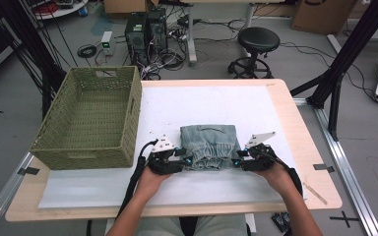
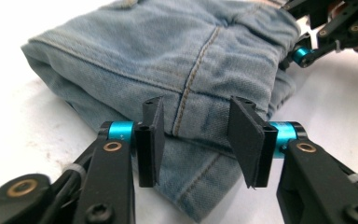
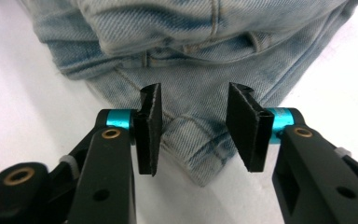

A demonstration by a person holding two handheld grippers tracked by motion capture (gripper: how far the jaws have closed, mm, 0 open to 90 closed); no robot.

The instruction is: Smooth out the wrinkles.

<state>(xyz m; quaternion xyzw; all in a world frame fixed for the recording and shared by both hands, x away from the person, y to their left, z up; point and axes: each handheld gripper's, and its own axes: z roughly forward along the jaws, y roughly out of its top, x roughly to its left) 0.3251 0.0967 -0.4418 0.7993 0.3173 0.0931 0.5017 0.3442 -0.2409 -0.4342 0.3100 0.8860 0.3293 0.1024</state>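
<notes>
Both the left gripper (image 1: 184,158) and the right gripper (image 1: 237,161) stand open, pads apart at either side of the folded jeans (image 1: 209,145) on the white mat (image 1: 167,108). The folding looks finished; moving the jeans into the green basket (image 1: 59,147) beside them seems left.

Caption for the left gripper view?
Left gripper, jaws open, straddles a seamed edge of the folded denim garment on the white table cover.
</notes>
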